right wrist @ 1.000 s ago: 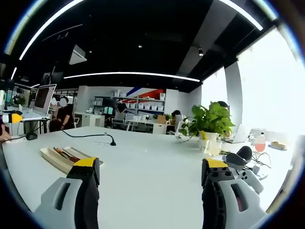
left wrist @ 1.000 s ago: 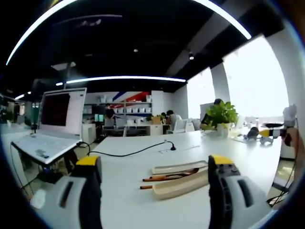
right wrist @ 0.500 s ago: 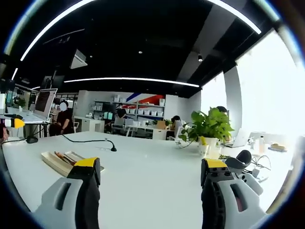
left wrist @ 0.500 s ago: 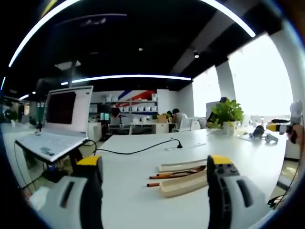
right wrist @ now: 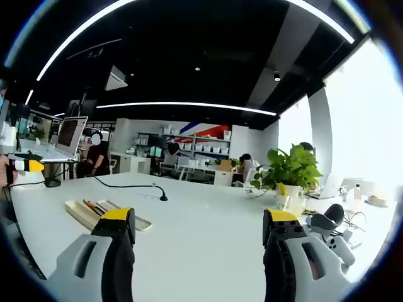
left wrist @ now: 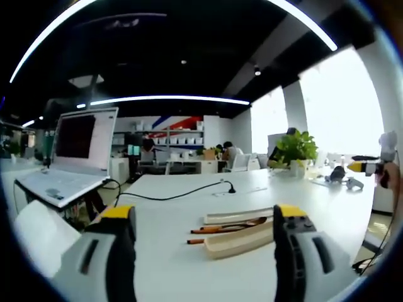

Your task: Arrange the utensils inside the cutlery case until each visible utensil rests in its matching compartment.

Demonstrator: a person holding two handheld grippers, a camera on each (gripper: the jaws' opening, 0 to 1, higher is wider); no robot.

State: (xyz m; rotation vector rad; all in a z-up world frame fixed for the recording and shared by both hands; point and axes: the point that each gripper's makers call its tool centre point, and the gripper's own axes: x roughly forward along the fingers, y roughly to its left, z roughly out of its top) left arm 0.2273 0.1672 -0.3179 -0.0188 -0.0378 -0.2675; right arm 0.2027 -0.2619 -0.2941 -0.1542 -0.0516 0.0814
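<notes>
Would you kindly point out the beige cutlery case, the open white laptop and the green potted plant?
beige cutlery case [left wrist: 242,238], left gripper view, near side wall.
open white laptop [left wrist: 79,139], left gripper view, screen.
green potted plant [right wrist: 291,171], right gripper view, leaves.

White table [left wrist: 170,201] seen in both views. Open laptop [left wrist: 69,154] on a stand at far left in left gripper view, screen dark. Black cable [left wrist: 170,198] run across the tabletop, ending near a small upright stub. Potted plant [right wrist: 291,173] at far edge in right gripper view, headphones [right wrist: 324,220] lying near it. Shelving w/ white boxes [right wrist: 201,151] along back wall. Curved ceiling light strips [right wrist: 189,106] lit. People seated in bkgd.
</notes>
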